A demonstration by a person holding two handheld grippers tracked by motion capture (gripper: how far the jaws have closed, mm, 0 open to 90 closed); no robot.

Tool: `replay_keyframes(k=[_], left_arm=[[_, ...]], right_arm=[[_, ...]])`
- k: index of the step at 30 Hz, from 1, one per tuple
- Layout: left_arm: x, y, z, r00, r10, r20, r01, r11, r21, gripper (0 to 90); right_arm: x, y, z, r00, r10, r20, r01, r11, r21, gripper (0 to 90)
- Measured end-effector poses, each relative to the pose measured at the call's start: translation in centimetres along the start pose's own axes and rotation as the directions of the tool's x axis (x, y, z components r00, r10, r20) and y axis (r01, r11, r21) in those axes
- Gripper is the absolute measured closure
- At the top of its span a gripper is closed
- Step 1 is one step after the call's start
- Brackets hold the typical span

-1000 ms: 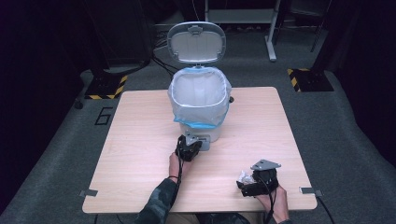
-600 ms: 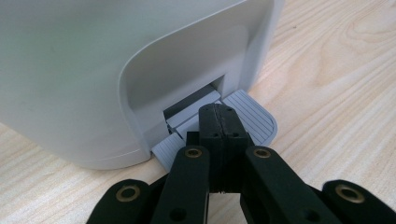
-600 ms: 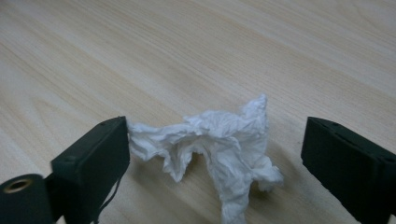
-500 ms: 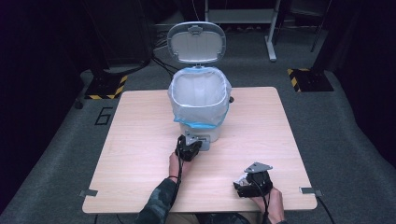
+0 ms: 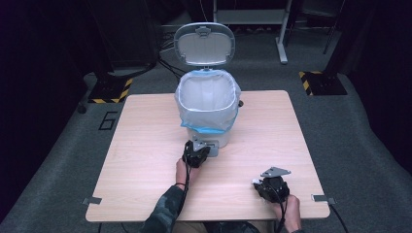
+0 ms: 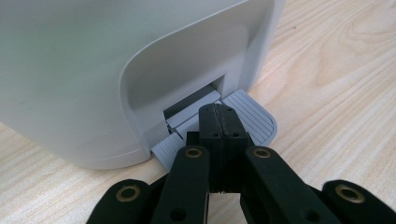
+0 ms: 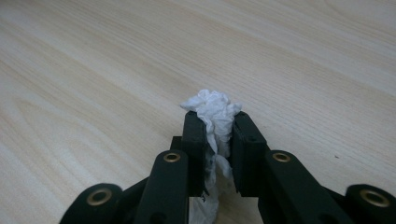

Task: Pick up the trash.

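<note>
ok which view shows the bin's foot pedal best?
The left gripper view: the grey ribbed pedal sits close up, with the shut left gripper pressing on it. In the high view that gripper's body largely covers it at the bin base.

Pale wood-grain tabletop (image 5: 145,145), smooth and matt, the grain lines clear under both cameras. The bin (image 6: 70,70) looks like smooth light-grey plastic with a soft sheen, and its pedal (image 6: 252,116) is grey plastic, finely ribbed. A thin, filmy plastic liner (image 5: 206,104) with a blue edge drapes over the rim. The left gripper (image 6: 218,116) is matt black plastic with brass-coloured rivets and ridged pads. In the right gripper (image 7: 217,123), crumpled white tissue paper (image 7: 212,105), soft and wrinkled. The floor (image 5: 369,126) is dull grey carpet.
</note>
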State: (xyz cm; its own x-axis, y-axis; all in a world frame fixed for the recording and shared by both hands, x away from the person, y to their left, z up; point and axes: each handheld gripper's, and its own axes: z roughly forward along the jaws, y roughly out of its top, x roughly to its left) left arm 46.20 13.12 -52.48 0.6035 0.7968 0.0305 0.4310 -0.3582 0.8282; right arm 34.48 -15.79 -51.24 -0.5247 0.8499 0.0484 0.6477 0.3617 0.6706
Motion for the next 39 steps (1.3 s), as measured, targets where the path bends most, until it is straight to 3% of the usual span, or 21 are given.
replay_keyframes(k=[5,10,17,39], left_arm=[[0.0,0.0,0.0,1.0,0.001,0.0,-0.001,1.0,-0.003,90.0],[0.0,0.0,0.0,1.0,0.001,0.0,-0.001,1.0,-0.002,90.0],[0.1,0.0,0.0,0.9999,-0.014,0.009,0.014,0.9999,-0.003,90.0],[0.2,0.0,0.0,0.9998,-0.017,0.012,0.017,0.9999,-0.001,90.0]], right_arm=[[-0.9,0.3,-0.5,0.9992,0.038,-0.009,-0.039,0.999,-0.022,78.8],[-1.8,0.9,-1.4,0.9988,0.044,-0.022,-0.045,0.9981,-0.043,78.9],[-2.5,2.0,-2.5,0.9998,0.018,-0.008,-0.018,0.998,-0.06,79.3],[-5.1,5.0,-6.2,1.0,-0.006,-0.006,0.006,0.9952,-0.097,80.2]])
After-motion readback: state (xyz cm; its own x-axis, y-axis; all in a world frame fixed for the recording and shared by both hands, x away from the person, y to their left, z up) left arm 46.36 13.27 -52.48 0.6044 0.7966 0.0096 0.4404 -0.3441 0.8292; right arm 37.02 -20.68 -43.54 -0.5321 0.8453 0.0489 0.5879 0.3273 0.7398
